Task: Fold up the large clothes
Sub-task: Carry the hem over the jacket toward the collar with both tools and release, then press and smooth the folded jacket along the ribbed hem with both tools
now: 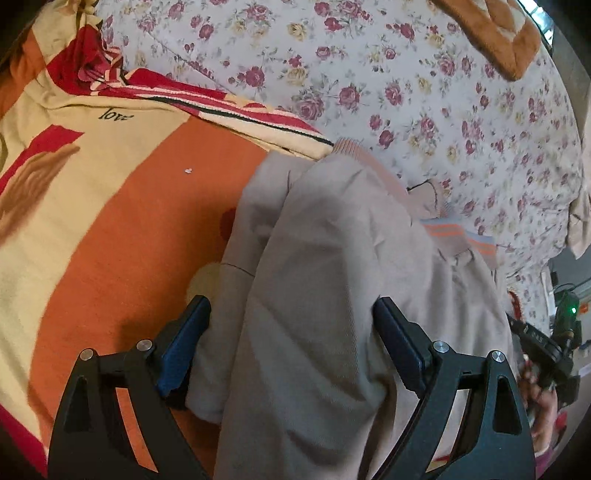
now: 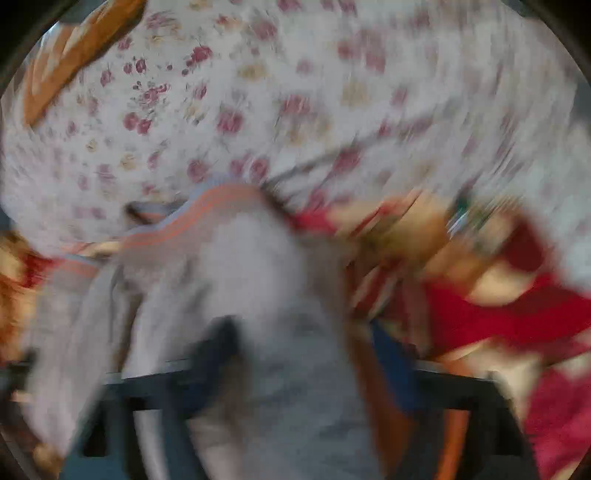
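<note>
Floral cotton is the biggest thing going, a white bedsheet (image 1: 424, 92) with little red and yellow roses running out ahead of both tongs, and closer to the left tongs there's an orange, cream and red blanket (image 1: 110, 206) with "love" printed on it, off to their left side. Up in the far corner past the left tongs sits a brown and white plush cushion or throw (image 1: 491, 33), can't really tell which. The thing being folded is a beige jacket (image 1: 332, 295) with ribbed trim, grey with orange stripes, and it's bunched up in a heap right between and ahead of the left gripper (image 1: 291, 325), whose blue-padded jaws are spread wide with the cloth lying loosely between them, not pinched as far as I can see. The right gripper (image 2: 306, 354) view is badly smeared; the jacket drapes through the gap between its fingers and the gap looks wide, but whether it's actually clamping fabric I honestly can't tell. Progress-wise I'd say early to middle: the jacket looks doubled over on itself with a sleeve or panel flopped on top, but it's lumpy, edges aren't lined up, and nothing looks like a neat finished stack, so smoothing and at least another fold remain.
</note>
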A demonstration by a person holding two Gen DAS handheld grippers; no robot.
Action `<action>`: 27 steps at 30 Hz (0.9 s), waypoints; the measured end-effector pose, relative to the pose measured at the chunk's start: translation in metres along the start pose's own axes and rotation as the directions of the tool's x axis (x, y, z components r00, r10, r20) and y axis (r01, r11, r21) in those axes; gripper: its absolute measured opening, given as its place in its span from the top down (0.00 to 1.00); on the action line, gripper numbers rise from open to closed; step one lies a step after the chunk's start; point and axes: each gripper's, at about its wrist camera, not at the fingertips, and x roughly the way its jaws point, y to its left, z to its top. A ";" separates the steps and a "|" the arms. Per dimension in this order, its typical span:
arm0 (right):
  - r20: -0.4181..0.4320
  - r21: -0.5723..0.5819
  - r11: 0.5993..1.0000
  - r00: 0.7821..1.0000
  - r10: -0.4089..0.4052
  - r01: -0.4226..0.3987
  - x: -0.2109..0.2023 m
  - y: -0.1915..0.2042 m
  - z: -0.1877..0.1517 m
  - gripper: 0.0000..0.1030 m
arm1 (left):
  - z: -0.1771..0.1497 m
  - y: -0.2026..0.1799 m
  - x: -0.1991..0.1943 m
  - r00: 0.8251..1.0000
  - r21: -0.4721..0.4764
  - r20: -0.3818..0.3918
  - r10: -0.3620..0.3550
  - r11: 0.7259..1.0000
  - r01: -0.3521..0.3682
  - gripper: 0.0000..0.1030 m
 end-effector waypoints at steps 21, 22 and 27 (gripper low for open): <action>0.113 -0.112 0.984 0.986 -0.125 0.137 -0.074 -0.001 -0.099 0.37 | -0.002 -0.018 -0.016 0.996 0.086 0.077 0.036 0.995 -0.042 0.13; 0.074 -0.153 0.966 0.978 -0.197 0.207 -0.061 -0.001 -0.106 0.38 | -0.004 -0.021 -0.021 0.996 0.099 0.085 0.033 0.994 -0.041 0.13; 0.099 -0.163 0.959 0.971 -0.219 0.233 -0.074 0.007 -0.123 0.39 | -0.020 -0.040 -0.057 0.986 0.187 0.169 0.011 0.981 -0.043 0.13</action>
